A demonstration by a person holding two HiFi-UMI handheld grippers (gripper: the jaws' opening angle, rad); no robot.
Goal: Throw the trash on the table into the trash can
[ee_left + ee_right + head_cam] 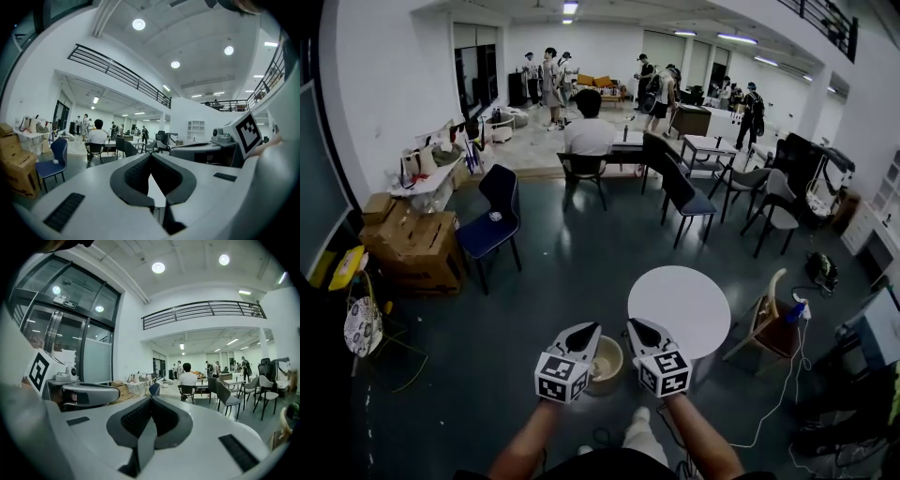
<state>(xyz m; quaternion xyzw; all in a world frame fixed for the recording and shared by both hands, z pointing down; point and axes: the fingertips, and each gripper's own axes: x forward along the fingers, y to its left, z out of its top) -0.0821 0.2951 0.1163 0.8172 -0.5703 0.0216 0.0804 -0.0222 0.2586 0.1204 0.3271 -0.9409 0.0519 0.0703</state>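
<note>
Trash can [607,362] is standing at seven o'clock of the table [679,307], whose top is showing no trash, with left gripper [585,330] and right gripper [639,329] hanging above, both pressed together and empty.

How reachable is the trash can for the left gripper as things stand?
Probably yes. In the head view the trash can stands on the floor right beside the left gripper, between both grippers, with nothing in the way. The gripper is shut and empty.

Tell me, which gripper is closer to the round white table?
Right. The right gripper is beside the table; the left gripper is farther off, beyond the bin.
</note>
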